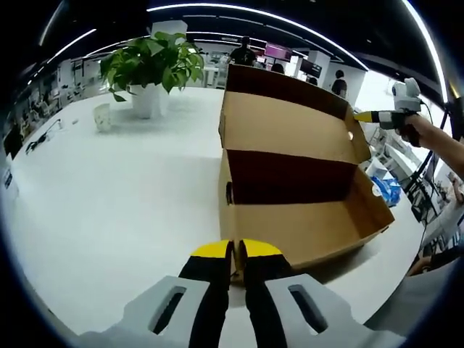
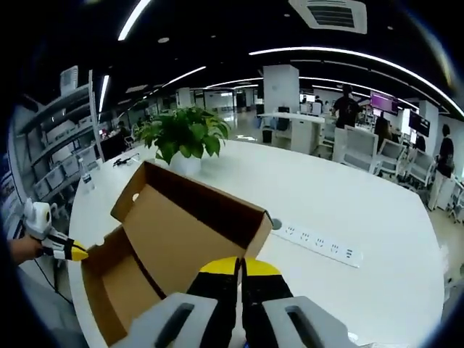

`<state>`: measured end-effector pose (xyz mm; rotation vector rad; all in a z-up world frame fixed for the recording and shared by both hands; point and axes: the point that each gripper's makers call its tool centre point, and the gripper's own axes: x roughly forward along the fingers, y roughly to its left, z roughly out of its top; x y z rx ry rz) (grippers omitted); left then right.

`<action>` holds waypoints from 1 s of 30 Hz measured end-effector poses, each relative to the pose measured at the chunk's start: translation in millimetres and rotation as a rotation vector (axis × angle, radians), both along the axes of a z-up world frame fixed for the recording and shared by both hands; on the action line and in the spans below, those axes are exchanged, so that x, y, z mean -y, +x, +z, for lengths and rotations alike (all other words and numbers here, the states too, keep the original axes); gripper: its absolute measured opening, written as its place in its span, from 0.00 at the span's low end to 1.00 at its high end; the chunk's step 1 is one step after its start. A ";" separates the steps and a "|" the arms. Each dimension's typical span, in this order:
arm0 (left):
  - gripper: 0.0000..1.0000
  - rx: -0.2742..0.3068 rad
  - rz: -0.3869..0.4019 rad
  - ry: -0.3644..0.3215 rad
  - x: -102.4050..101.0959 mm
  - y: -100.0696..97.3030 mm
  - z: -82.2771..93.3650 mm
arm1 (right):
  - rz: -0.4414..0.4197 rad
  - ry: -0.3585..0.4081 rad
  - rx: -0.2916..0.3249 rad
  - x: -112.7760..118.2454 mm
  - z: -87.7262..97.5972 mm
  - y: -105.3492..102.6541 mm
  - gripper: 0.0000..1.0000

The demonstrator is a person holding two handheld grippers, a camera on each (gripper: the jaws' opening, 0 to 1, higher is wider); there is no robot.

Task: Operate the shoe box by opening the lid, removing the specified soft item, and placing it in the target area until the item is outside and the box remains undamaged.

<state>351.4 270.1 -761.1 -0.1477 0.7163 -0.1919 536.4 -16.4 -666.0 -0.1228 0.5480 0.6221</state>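
Shoe box point(image 1: 297, 181) stands on the white table point(image 1: 109, 210), lid point(image 1: 286, 116) raised and hinged back, brown cardboard; the visible part of the interior looks bare. Soft item: cannot be made out in either view.

Left gripper point(image 1: 237, 250): yellow-tipped black jaws pressed together on the near wall of the box at its rim, cardboard edge between the tips. In the right gripper view it point(image 2: 72, 252) comes in from the left, its yellow tip at the box's far corner.

Right gripper point(image 2: 239, 268): jaws closed against each other at the box's near wall; whether cardboard is caught between them cannot be told. In the left gripper view it point(image 1: 366, 116) sits at the far right edge of the lid, held by a hand point(image 1: 412, 129).

Table also carries a potted plant point(image 1: 152, 69) beyond the box, a small white cup point(image 1: 103, 116) beside it, and a white power strip point(image 2: 319, 243) well apart from the box point(image 2: 174, 246). People stand in the background office
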 end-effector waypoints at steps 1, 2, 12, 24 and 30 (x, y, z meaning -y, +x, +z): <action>0.03 0.000 0.001 -0.003 0.0 0.0 0.1 | 0.001 0.001 0.004 0.1 1.1 -1.1 0.00; 0.03 0.000 0.002 -0.005 0.0 0.0 0.1 | 0.002 0.002 0.008 0.0 2.2 -2.3 0.00; 0.03 0.003 -0.002 0.001 0.4 -0.1 0.4 | 0.007 0.006 0.056 1.2 12.2 -18.6 0.00; 0.03 0.003 0.001 -0.013 0.4 -0.8 0.4 | 0.019 0.020 0.097 2.3 21.0 -43.8 0.00; 0.03 0.008 -0.004 -0.004 0.2 -1.3 0.3 | 0.020 0.010 0.124 1.2 23.5 -54.3 0.00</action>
